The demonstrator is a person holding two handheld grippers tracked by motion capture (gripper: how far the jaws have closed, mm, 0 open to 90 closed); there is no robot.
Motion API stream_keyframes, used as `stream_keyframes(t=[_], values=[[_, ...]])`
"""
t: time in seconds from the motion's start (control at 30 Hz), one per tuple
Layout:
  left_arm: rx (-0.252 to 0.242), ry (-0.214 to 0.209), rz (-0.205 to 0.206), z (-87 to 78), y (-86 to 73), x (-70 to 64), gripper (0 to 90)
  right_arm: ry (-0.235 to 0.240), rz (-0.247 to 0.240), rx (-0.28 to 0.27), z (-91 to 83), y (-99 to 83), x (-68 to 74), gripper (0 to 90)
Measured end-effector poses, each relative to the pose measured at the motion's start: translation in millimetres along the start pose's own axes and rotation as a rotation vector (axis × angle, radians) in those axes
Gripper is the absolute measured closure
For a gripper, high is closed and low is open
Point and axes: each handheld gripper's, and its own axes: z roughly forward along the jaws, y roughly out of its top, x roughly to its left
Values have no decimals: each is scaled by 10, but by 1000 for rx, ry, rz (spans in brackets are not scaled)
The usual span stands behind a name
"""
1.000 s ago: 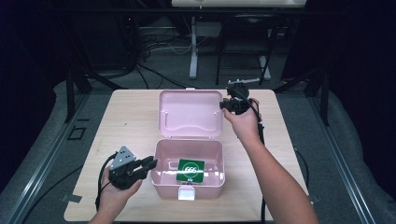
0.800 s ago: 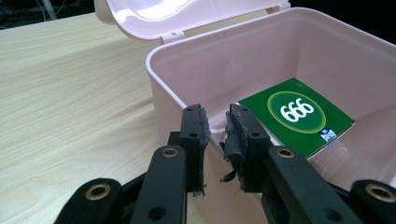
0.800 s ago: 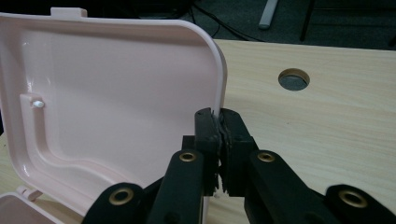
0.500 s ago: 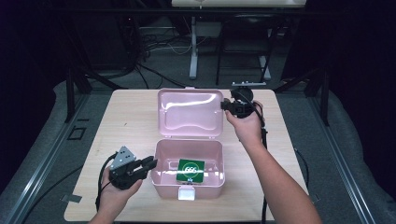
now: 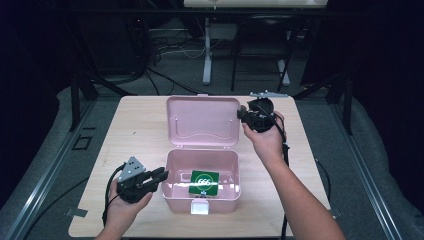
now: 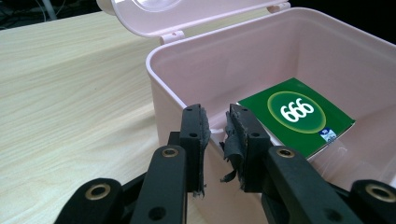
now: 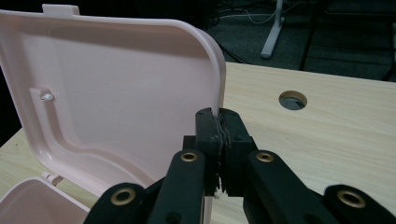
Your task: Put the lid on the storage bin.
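Pink box (image 5: 202, 186), front centre of the table (image 5: 140, 130), lid (image 5: 202, 121) raised behind it: the lid's right edge is pinched flat between the closed jaws of the right gripper (image 7: 219, 122), while the box's left wall is straddled, apparently not yet squeezed, by the narrowly parted jaws of the left gripper (image 6: 215, 122). Closing is judged the step in hand, best done by swinging the lid slowly about its hinge with the box steadied at that wall. Contents: one green card (image 5: 204, 183) marked 666, lying flat on the bottom.
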Motion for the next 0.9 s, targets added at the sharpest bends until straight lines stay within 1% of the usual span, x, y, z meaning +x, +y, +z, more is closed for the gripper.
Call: stream_keyframes(t=[0.07, 0.13, 0.23, 0.27, 0.3, 0.33, 0.37, 0.4, 0.43, 0.53, 0.57, 0.7, 0.9], values=[[-1, 0, 0, 0, -1, 0, 761, 1, -10, -13, -26, -18, 10, 878], [-4, 4, 0, 3, -2, -3, 761, 11, -4, -34, -66, -50, 19, 878], [-7, 5, -2, 4, -4, -4, 761, 12, -7, -47, -93, -73, 29, 878], [-9, 4, -2, 6, -5, -5, 761, 8, -18, -56, -125, -92, 49, 879], [-7, 3, -2, 3, -4, -5, 761, 8, -18, -56, -125, -92, 49, 879], [-1, 9, 0, 1, -1, -7, 761, 3, -29, -70, -150, -111, 69, 878], [-1, 9, 0, 1, -1, -7, 761, 3, -29, -70, -150, -111, 69, 878], [-1, 2, 0, 0, -1, -4, 761, 0, -31, -79, -162, -128, 81, 879], [2, 5, 1, -2, 0, -5, 761, -5, -40, -93, -173, -150, 89, 879], [-4, 3, -1, 3, -3, -4, 762, 2, -36, -112, -213, -190, 98, 879], [0, 5, 0, 1, -1, -5, 762, -5, -43, -124, -228, -212, 112, 879], [2, 6, 0, 0, -1, -6, 762, -23, -79, -138, -305, -257, 177, 878], [0, 7, -2, 2, -2, -7, 762, -19, -89, -162, -371, -329, 198, 877]])
